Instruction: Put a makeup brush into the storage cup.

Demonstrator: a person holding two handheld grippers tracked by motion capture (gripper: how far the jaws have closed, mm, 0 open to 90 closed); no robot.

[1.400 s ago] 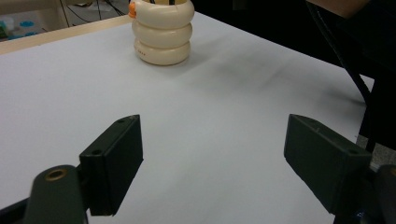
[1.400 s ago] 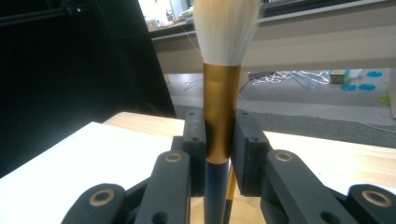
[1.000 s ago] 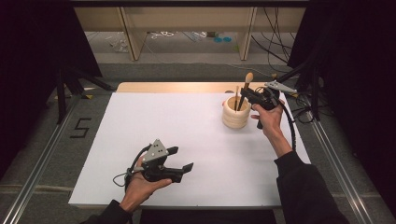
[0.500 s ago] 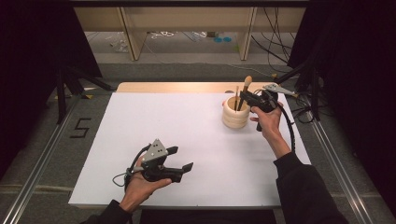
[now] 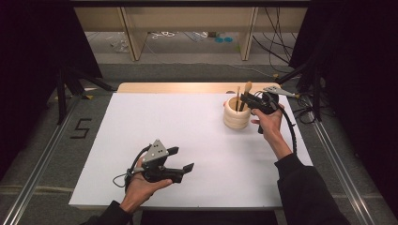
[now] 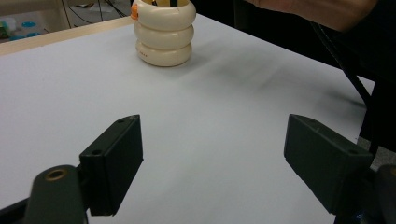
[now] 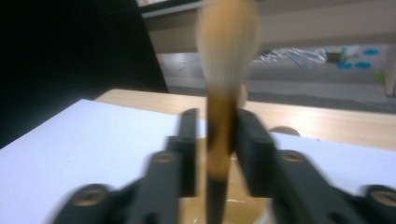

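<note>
A cream holder (image 5: 237, 115) made of stacked rings stands at the back right of the white board; it also appears far off (image 6: 163, 32) in the left gripper view. A wooden-handled brush (image 5: 247, 89) stands upright in it, bristles up, beside a thin stick (image 5: 238, 96). My right gripper (image 5: 247, 99) reaches over the holder from the right. Its jaws have just been opening, and the brush (image 7: 226, 60) stands between them with a slim gap on one side of my right gripper (image 7: 215, 135). My left gripper (image 5: 180, 159) rests low at the front left, jaws wide apart and empty (image 6: 215, 140).
The white board (image 5: 187, 131) lies on a wooden table whose edge (image 5: 187, 87) shows at the back. Shelves and cables are behind it, and a cable trails along the right edge. Metal rails run along the floor on both sides, and a floor mark "5" (image 5: 80, 127) is at the left.
The brush tip sits slightly lower over the holder than a second ago. The right hand has barely shifted. The left gripper has not moved.
</note>
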